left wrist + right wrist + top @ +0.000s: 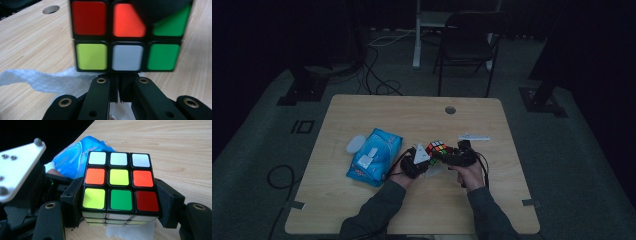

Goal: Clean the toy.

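Wiping looks partly under way: the left gripper [421, 161] has its jaws pressed together on a white textured wipe [37, 78] just below the multicoloured plastic puzzle cube [437, 149], which sits mid-table, clamped on two sides by the right gripper [120, 202]. How many faces remain I cannot tell. The left gripper view shows the wipe; the right gripper view shows a blue wipes packet [75, 160] (far left).
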`<state>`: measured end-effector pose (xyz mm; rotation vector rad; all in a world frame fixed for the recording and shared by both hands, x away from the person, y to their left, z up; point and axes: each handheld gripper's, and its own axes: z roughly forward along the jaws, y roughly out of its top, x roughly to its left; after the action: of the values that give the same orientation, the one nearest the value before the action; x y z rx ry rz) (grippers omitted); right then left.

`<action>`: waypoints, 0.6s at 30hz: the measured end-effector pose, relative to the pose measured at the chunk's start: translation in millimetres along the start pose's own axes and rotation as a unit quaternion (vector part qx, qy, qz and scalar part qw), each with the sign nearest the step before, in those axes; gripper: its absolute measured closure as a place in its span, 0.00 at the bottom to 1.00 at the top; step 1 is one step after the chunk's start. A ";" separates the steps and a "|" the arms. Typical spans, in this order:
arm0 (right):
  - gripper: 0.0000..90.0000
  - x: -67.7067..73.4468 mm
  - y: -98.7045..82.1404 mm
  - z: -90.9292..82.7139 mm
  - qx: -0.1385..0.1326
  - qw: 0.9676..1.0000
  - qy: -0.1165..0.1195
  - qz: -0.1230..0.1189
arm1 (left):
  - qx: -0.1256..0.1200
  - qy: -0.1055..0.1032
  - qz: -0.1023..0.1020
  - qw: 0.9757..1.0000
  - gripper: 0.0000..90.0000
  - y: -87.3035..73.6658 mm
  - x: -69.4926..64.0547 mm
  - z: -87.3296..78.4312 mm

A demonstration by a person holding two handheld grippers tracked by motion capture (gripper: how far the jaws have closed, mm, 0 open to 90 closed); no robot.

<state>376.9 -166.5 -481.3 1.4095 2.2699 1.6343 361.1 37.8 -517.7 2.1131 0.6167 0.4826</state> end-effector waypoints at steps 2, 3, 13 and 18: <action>0.38 -1.2 0.3 0.5 -0.004 1.000 -0.001 0.007 | -0.002 -0.006 0.000 1.000 0.98 -0.2 -2.8 0.1; 0.38 -1.9 0.6 1.0 -0.005 1.000 -0.001 0.011 | -0.002 -0.008 0.001 1.000 0.98 -0.3 -4.7 0.4; 0.38 -4.3 1.0 3.9 -0.007 1.000 -0.028 0.008 | -0.005 -0.016 0.009 1.000 0.98 -2.8 -12.4 -5.5; 0.38 -3.6 1.1 2.0 -0.003 0.999 -0.048 -0.007 | -0.009 0.000 -0.010 1.000 0.98 -5.4 -1.7 -13.8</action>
<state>380.7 -167.3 -483.0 1.4334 2.2159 1.5330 351.0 48.3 -514.7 2.0881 0.6295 0.4746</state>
